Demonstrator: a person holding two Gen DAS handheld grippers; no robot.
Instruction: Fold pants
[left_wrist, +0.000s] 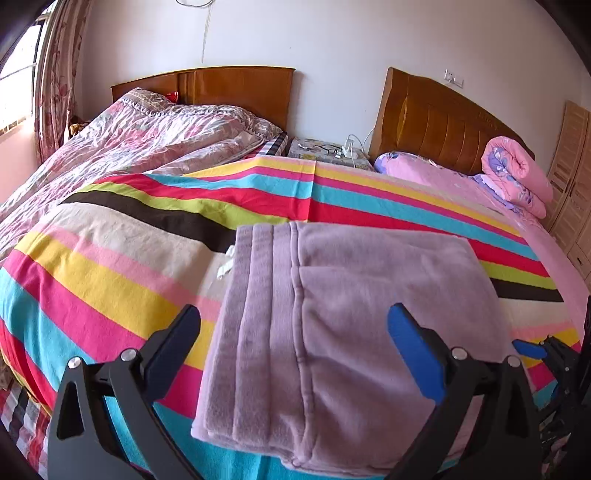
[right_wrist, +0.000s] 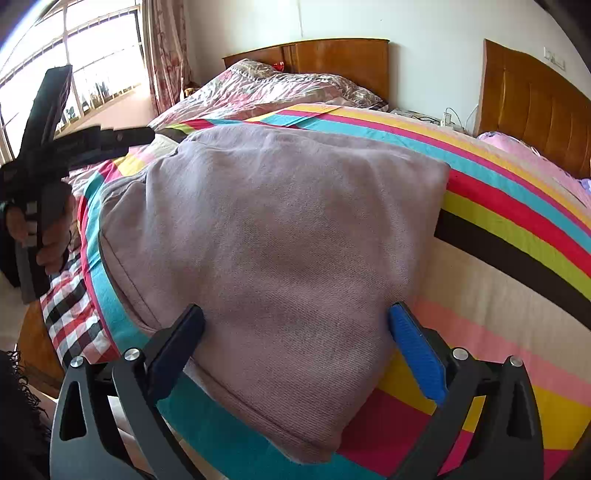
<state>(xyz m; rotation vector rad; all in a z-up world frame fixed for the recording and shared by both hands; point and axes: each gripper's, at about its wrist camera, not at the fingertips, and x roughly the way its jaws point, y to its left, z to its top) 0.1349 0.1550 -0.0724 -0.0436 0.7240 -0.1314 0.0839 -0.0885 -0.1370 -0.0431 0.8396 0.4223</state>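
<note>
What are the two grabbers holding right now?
Nothing. The left gripper and right gripper are both open above the folded pants, not pinching them.

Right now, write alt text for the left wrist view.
Folded mauve pants lie on a striped blanket, with the open left gripper poised over their near edge. Behind are two wooden headboards and a rolled pink quilt.

Soft matt fleece on the mauve pants (left_wrist: 343, 317), fuzzy between the left gripper (left_wrist: 293, 328) fingers and finely ribbed between the right gripper (right_wrist: 295, 326) fingers. Under them the striped blanket (left_wrist: 110, 266) is a napped, matt cloth. Beyond the fingertips, glossy varnished wood on the headboards (left_wrist: 240, 83), and the fingers themselves are matt plastic with shiny metal bolts (left_wrist: 129, 355).
</note>
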